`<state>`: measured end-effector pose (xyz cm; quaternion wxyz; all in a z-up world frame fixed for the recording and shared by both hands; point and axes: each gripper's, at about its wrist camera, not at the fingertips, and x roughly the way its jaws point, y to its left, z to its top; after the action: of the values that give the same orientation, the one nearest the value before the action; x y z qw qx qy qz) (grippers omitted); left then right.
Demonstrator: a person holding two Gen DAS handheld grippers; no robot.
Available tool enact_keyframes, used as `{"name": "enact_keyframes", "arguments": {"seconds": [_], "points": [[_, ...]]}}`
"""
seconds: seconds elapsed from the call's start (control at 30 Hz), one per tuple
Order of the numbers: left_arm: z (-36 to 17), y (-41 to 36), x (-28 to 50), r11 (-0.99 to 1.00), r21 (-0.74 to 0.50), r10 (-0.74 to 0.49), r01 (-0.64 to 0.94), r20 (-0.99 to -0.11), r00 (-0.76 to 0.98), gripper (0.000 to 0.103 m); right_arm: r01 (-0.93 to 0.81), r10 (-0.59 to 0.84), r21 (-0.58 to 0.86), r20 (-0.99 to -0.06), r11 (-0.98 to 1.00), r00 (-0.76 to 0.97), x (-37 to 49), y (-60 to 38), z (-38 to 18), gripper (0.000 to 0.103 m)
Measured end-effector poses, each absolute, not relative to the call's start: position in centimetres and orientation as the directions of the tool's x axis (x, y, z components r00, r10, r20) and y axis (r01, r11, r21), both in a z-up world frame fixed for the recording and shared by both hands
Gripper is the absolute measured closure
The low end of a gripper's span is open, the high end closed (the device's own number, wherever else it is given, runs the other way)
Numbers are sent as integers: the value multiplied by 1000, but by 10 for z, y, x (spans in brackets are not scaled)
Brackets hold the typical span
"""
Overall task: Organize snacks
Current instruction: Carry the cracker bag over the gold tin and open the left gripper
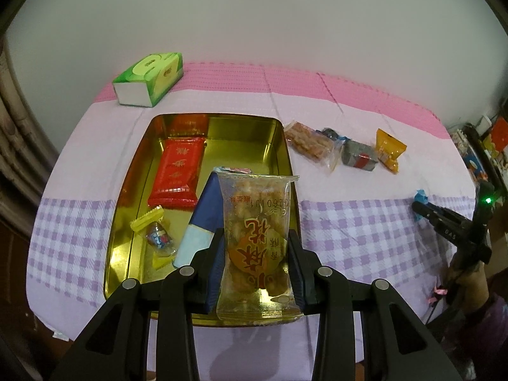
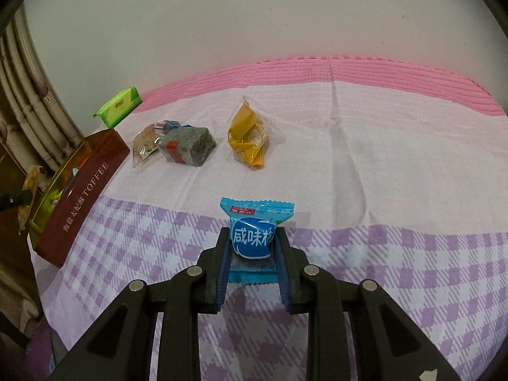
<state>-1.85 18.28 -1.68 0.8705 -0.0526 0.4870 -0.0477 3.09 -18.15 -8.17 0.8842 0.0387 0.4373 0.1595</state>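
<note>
Already over gold rectangular metal tin (image 1: 133,222): left hand-held gripper (image 1: 256,250) clamping clear crinkly twisted-cracker packet (image 1: 258,241), long axis toward 12 o'clock. Right hand-held gripper (image 2: 252,246) pinching blue candy sachet (image 2: 254,238), tin at 9 o'clock.

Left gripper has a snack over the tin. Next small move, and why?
Probably lower the left gripper a little and open it. It is shut on the clear twist-snack packet, which hangs over the near end of the gold tin, above the blue packet. Other snacks already lie inside, with room left.
</note>
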Motion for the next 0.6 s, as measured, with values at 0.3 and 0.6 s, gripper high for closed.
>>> {"name": "enact_keyframes", "arguments": {"seconds": [0.3, 0.6], "points": [[-18, 181, -18, 991, -129, -124, 25, -848, 515, 66, -250, 304, 191, -755, 949, 581, 30, -178, -83, 79], [-16, 179, -20, 994, -102, -100, 25, -848, 521, 66, -248, 310, 200, -753, 948, 580, 30, -179, -83, 78]]}}
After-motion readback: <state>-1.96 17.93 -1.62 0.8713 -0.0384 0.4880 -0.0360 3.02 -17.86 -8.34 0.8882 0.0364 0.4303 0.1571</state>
